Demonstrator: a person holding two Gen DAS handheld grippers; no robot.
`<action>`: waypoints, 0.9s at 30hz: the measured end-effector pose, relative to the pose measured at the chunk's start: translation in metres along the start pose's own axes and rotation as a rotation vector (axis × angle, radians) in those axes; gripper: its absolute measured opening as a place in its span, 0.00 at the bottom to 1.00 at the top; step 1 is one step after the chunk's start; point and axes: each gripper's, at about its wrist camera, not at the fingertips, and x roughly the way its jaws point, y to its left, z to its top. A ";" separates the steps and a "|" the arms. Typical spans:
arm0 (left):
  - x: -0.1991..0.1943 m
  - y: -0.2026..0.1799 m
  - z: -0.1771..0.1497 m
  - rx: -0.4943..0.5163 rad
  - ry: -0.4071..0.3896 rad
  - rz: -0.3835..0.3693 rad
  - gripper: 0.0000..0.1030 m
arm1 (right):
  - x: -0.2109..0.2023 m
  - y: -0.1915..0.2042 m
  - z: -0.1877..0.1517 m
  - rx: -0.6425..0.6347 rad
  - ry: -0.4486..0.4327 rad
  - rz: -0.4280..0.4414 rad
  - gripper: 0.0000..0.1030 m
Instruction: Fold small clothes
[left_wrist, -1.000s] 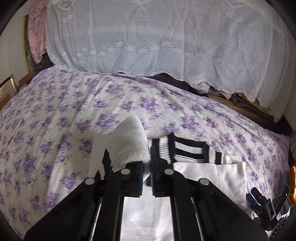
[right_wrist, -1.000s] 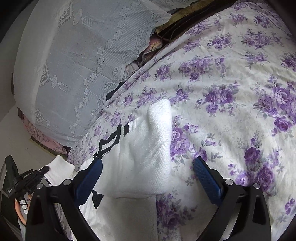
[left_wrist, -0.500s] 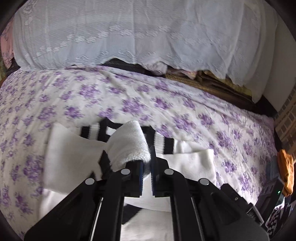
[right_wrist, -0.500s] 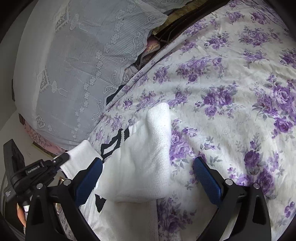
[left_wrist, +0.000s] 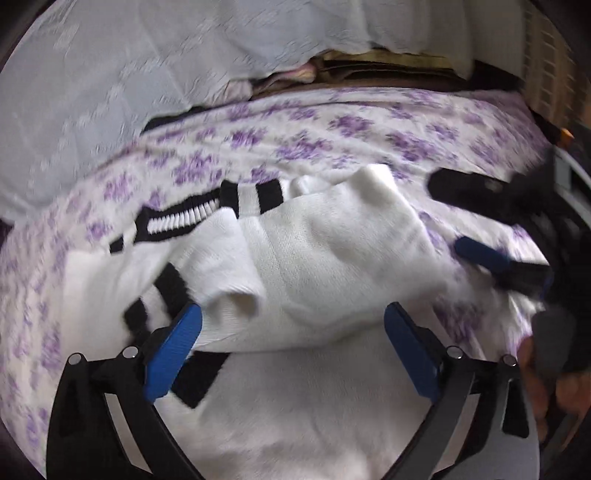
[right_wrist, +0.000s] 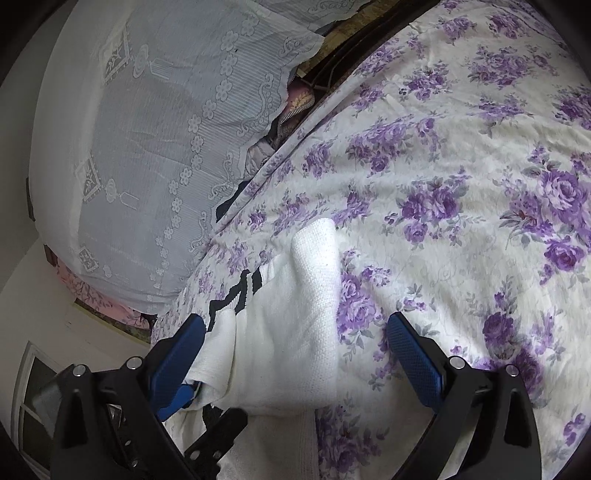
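Note:
A white sock (left_wrist: 332, 258) lies folded over on itself on the flowered bed sheet (left_wrist: 332, 136), on top of more white sock fabric with black-striped cuffs (left_wrist: 255, 195). My left gripper (left_wrist: 291, 332) is opening. Its blue pads stand wide on either side of the folded sock's near end and do not press on it. My right gripper (right_wrist: 295, 350) is open too and straddles the same sock (right_wrist: 295, 332) from the other side. In the left wrist view, the right gripper (left_wrist: 448, 214) reaches in from the right. This view is blurred.
A bulky pile under a white lace cover (right_wrist: 155, 147) lines the far edge of the bed, with dark things beneath it. The sheet (right_wrist: 461, 184) spreads wide to the right of the sock. A person's hand (left_wrist: 554, 384) shows at the right rim.
My left gripper was shut on the sock's end, swung it across and down over the rest of the sock, and has now let go with jaws wide. The right gripper stayed in place, open.

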 end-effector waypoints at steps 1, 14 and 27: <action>-0.007 0.005 -0.003 0.013 -0.009 0.000 0.94 | 0.000 0.001 0.000 -0.004 0.000 -0.001 0.96; -0.016 0.226 -0.046 -0.512 -0.021 0.195 0.95 | -0.002 0.116 -0.053 -0.657 0.020 -0.148 0.88; 0.045 0.242 -0.060 -0.473 0.138 0.236 0.96 | 0.078 0.195 -0.144 -1.309 0.171 -0.375 0.67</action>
